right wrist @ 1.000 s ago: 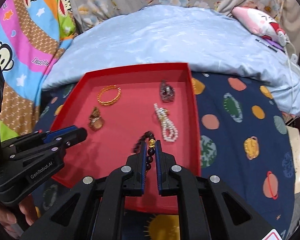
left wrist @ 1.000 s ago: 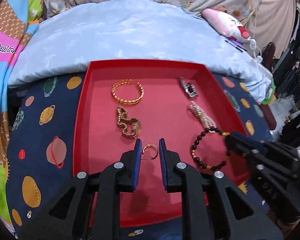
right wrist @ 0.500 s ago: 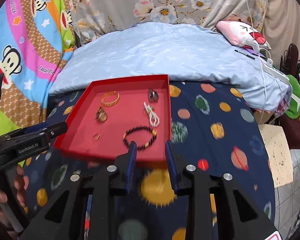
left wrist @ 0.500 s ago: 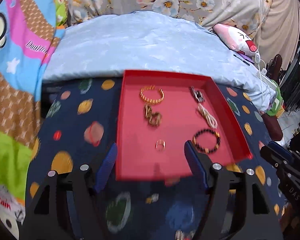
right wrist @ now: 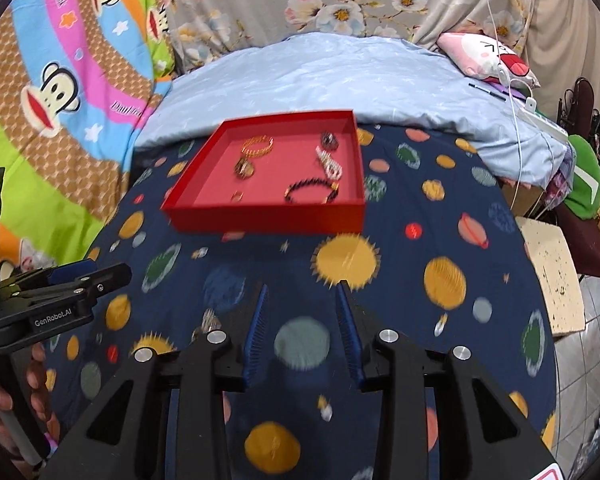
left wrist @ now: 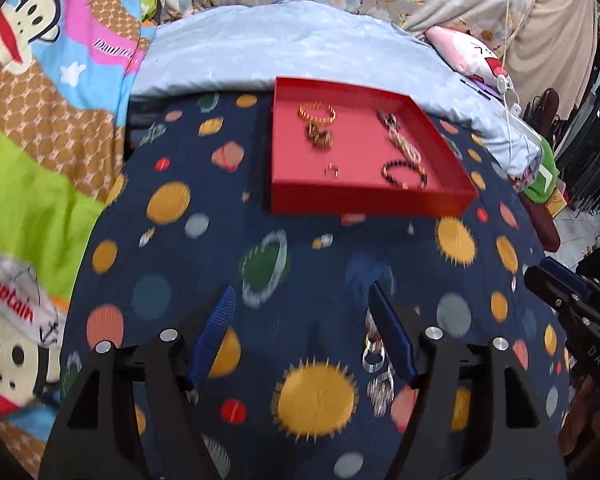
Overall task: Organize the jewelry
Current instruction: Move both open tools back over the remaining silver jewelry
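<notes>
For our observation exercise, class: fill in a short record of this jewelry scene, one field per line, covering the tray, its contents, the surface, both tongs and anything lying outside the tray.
tray: red tray resting on the planet-print cloth
left column: gold bangle, gold chain, small gold ring
right column: dark clasp piece, pearl strand, black bead bracelet
left tongs: open, holding nothing
right tongs: open, holding nothing
outside tray: silvery blurred item on the cloth
</notes>
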Demonstrator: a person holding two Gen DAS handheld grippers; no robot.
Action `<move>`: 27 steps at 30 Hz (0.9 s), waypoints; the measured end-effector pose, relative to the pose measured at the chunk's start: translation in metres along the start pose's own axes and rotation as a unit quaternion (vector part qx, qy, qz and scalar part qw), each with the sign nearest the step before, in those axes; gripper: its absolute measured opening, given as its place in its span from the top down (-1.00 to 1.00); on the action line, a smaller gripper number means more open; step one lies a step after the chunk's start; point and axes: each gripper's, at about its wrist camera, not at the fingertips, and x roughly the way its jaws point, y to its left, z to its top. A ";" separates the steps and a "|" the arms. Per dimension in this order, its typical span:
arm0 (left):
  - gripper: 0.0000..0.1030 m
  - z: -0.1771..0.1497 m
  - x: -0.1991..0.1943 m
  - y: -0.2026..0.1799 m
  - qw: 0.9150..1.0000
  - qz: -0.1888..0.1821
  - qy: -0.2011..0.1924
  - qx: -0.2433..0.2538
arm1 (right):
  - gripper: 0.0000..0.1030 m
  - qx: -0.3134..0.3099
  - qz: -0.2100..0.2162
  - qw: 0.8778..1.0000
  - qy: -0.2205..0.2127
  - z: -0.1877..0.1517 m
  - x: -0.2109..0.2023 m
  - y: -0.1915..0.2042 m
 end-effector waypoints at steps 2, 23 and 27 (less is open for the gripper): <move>-0.30 -0.012 -0.002 0.002 1.000 -0.003 0.011 -0.003 | 0.34 -0.001 0.004 1.000 0.010 -0.013 -0.002 0.002; -0.30 -0.081 0.005 0.018 0.997 0.015 0.069 -0.016 | 0.34 -0.017 0.039 0.996 0.081 -0.074 0.017 0.038; -0.30 -0.079 0.005 0.013 0.998 0.005 0.068 -0.014 | 0.34 -0.012 0.036 0.996 0.080 -0.073 0.017 0.036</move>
